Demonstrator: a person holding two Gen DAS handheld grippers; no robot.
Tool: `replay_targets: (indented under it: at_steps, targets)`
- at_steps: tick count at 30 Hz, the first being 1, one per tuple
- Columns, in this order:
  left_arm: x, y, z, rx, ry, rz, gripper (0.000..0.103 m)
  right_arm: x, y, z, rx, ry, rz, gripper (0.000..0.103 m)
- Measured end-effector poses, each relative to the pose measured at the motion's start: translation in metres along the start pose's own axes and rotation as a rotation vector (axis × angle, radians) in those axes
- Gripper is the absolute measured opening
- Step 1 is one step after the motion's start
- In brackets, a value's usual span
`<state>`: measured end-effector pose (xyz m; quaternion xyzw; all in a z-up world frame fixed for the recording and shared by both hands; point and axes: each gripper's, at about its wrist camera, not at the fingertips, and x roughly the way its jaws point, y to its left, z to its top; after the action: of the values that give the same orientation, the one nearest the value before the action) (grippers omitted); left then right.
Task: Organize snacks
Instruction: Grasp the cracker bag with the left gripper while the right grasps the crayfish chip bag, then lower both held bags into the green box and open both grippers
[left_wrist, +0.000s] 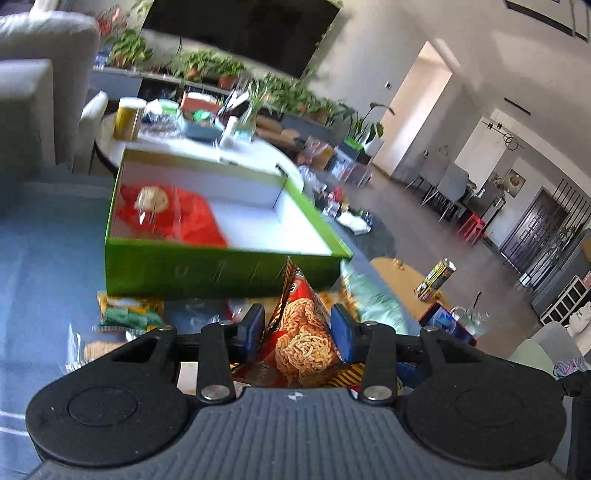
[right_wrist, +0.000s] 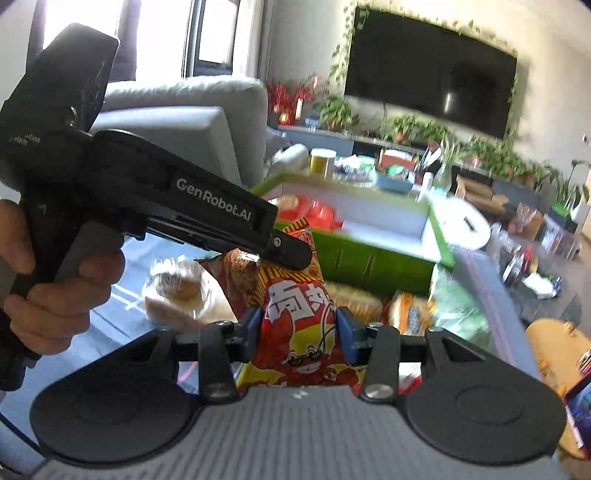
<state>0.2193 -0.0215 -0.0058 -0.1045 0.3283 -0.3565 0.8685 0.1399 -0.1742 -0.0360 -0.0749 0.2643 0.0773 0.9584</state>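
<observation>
1. The left gripper (left_wrist: 299, 325) is pinching a red noodle snack packet (left_wrist: 306, 350); its blue pads (left_wrist: 255, 328) are pressing on both sides, and the packet is standing up between them like a small tent.
2. In the right wrist view, a person's hand (right_wrist: 55, 295) is gripping the black handle of this left gripper, and the finger tip is lying on the top part of the noodle packet.
3. The right gripper (right_wrist: 300, 326) is holding a red packet with a cartoon crayfish (right_wrist: 299, 332); the two pads seem to be touching its sides, and the packet is bulging a little between them.
4. Both packets are staying just in front of the green box (left_wrist: 207, 269), which is resting on a blue surface (left_wrist: 44, 258).
5. The box is lying open, with a white inside and a thin divider. One red packet with a noodle picture (left_wrist: 166, 210) is lying in its left part; the right part is showing only the white bottom.
6. Other snacks are lying near the front wall of the box: a green and yellow packet (left_wrist: 125, 314), a pale green bag (left_wrist: 373, 299), and a bun in a clear wrapper (right_wrist: 177, 291).
7. The pictures are a little blurred, so the small print on the packets is not readable.
</observation>
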Motion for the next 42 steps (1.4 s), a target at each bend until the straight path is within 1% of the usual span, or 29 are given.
replay_targets:
  at_steps: [3,5,8,11,17,25,31,42]
  targets:
    - [-0.004,-0.014,0.012,0.031,-0.032,0.005,0.038,-0.010,-0.002,0.005,-0.006,-0.038,-0.011,0.099]
    - [-0.006,-0.019,0.019,0.021,-0.038,0.014,0.038,-0.014,-0.004,0.007,0.001,-0.056,-0.015,0.099]
    - [-0.007,-0.028,0.031,0.041,-0.050,0.020,0.038,-0.015,-0.010,0.014,0.014,-0.076,-0.019,0.099]
    - [-0.007,-0.034,0.041,0.064,-0.059,0.023,0.042,-0.016,-0.017,0.021,0.024,-0.096,-0.021,0.099]
    - [-0.002,-0.042,0.054,0.099,-0.086,0.034,0.042,-0.011,-0.026,0.032,0.035,-0.130,-0.036,0.099]
    - [0.011,-0.036,0.069,0.092,-0.098,0.038,0.042,-0.003,-0.035,0.039,0.043,-0.140,-0.028,0.099]
    - [0.026,-0.025,0.081,0.081,-0.090,0.042,0.042,0.002,-0.034,0.040,0.043,-0.138,-0.026,0.099]
    - [0.062,-0.010,0.106,0.088,-0.069,0.052,0.044,0.030,-0.043,0.048,0.066,-0.120,-0.024,0.099]
